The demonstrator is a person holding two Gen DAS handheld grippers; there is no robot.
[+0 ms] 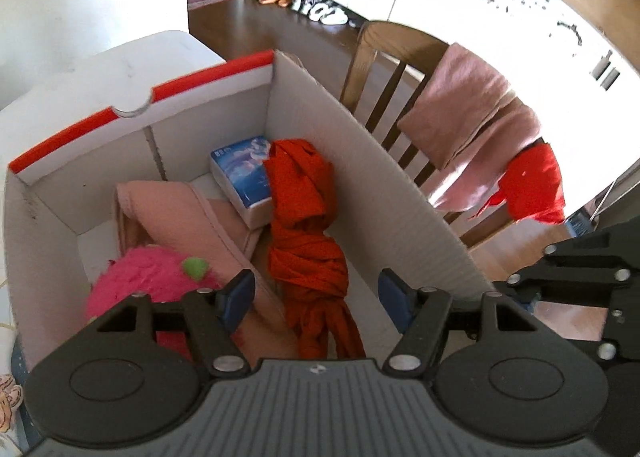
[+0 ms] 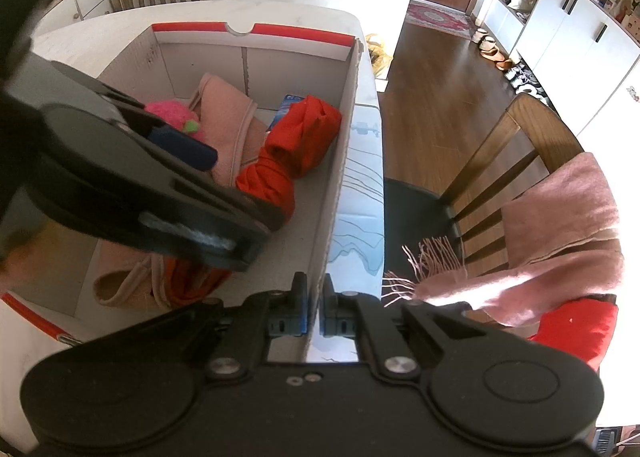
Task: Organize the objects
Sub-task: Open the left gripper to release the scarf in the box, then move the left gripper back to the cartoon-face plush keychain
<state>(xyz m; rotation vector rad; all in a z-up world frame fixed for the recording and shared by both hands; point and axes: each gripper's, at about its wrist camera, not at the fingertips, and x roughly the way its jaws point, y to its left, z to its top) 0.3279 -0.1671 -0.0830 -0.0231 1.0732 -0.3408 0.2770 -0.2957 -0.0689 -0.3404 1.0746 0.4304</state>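
Your right gripper pinches the cardboard box's right wall; your left gripper hangs wide open, empty, above the knotted orange scarf lying inside.

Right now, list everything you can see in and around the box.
cardboard box: one, white with red rim, on the table
orange scarf: one, knotted, inside the box by its right wall
pink plush toy: one, bright pink with a green spot, near corner of the box
pink folded cloth: one, pale pink, middle of the box
tissue pack: one, blue and white, far end of the box
chair: one, brown wood, beside the table
pink fringed scarf: one, draped over the chair
red cloth: one, under the pink scarf
left tool: open, above the box
right tool: shut on the box wall
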